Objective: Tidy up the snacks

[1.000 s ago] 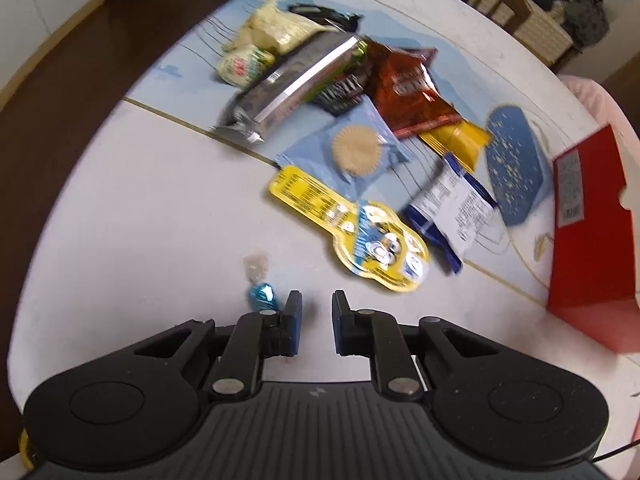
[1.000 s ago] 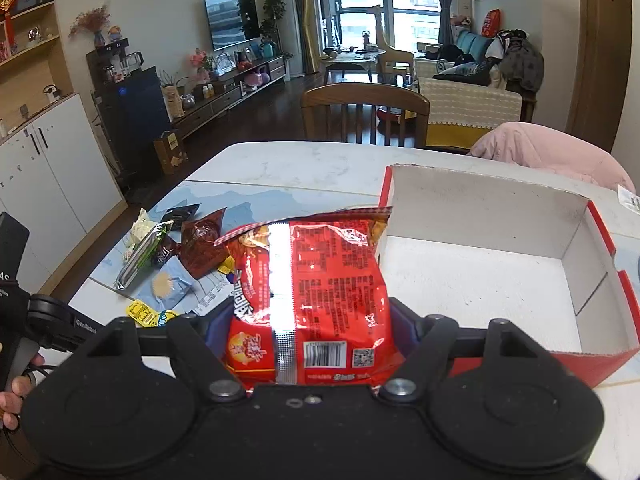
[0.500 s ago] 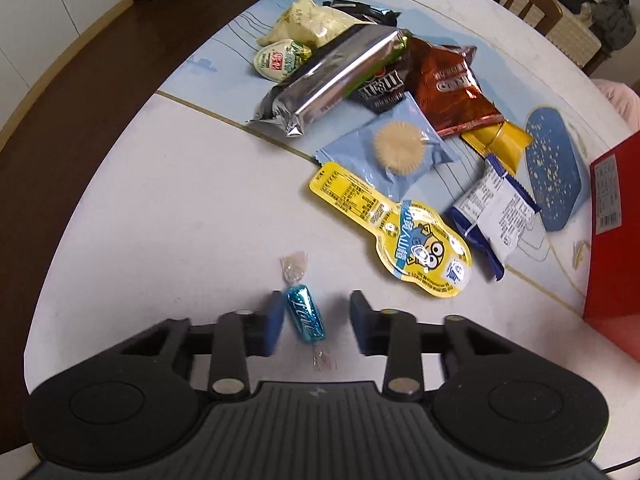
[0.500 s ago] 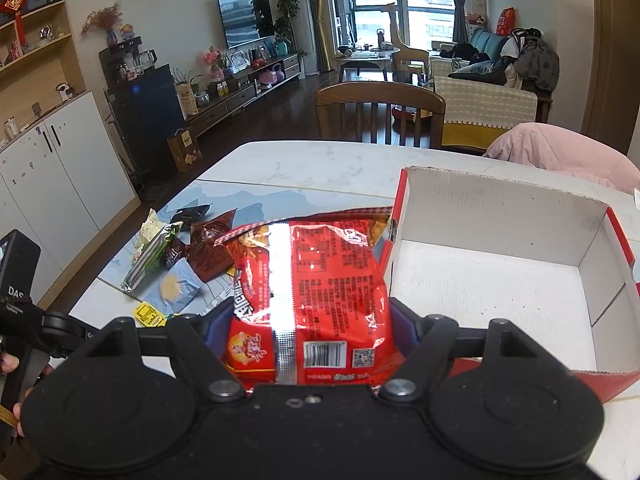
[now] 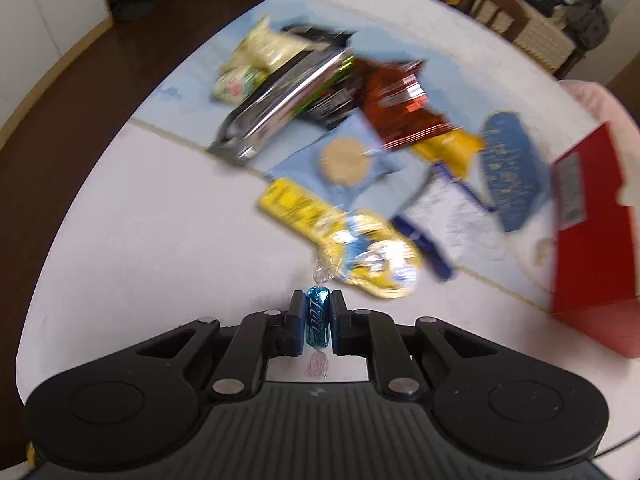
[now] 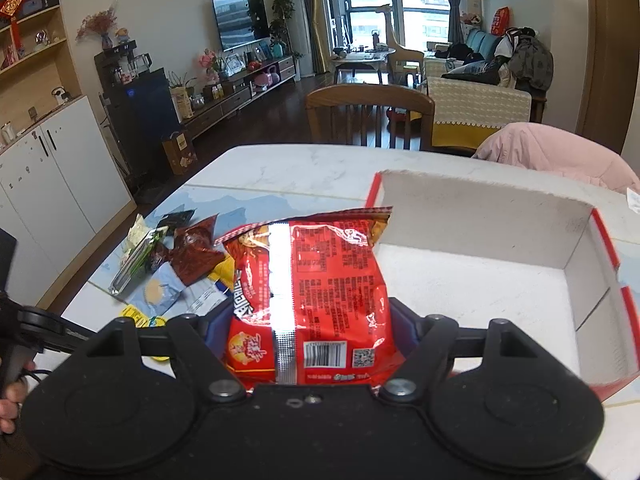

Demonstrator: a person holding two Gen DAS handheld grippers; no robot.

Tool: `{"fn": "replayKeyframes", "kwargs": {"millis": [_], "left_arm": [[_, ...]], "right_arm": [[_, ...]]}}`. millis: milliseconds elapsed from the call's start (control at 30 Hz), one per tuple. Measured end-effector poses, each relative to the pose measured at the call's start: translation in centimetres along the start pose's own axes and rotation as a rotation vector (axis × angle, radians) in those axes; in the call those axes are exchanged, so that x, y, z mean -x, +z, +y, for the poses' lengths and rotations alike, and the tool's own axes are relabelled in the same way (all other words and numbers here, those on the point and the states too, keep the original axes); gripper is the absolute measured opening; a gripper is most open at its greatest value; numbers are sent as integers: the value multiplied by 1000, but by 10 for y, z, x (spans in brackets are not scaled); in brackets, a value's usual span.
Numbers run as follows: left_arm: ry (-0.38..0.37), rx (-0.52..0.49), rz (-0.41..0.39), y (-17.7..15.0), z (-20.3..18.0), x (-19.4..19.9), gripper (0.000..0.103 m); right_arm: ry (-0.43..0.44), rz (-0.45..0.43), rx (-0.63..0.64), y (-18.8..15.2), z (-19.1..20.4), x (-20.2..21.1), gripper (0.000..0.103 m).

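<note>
With its blue pads closed across the middle of a small blue foil-wrapped candy, my left hand-held gripper has just finished closing, and the sweet sits squarely between the pads with a twisted clear tail sticking out at each end. I judge it light and hard at the core but slick in its foil, so the round body is the right place to pinch; the crinkly tails would only slip or tear. Just beyond it on the white surface lies a yellow cartoon-printed pouch, then a pale blue biscuit packet, a silver packet and a dark red-brown bag heaped together, all blurred in the left wrist view. My right hand-held gripper stands wide, pressing on the lower sides of a red snack bag. That bag looks puffy, light and crushable, so I would keep the hold near its bottom seam and gentle. It hangs just beside the open red box, whose white inside shows nothing in it yet; both snacks seem bound for there.
</note>
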State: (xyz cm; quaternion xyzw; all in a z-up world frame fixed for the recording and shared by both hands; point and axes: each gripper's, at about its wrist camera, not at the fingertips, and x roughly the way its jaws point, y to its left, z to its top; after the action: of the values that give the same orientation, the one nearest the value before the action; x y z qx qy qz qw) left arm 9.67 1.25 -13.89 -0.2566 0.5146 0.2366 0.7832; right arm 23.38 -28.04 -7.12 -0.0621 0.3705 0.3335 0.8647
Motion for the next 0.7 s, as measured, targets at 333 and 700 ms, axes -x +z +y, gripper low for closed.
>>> {"fn": "replayKeyframes", "kwargs": {"millis": [333, 700], "left_arm": [[-163, -182, -62, 19, -106, 48, 12], [-298, -361, -53, 23, -216, 62, 12]], "right_arm": [[-90, -30, -34, 13, -56, 15, 76], [-195, 34, -65, 17, -116, 3, 76]]}}
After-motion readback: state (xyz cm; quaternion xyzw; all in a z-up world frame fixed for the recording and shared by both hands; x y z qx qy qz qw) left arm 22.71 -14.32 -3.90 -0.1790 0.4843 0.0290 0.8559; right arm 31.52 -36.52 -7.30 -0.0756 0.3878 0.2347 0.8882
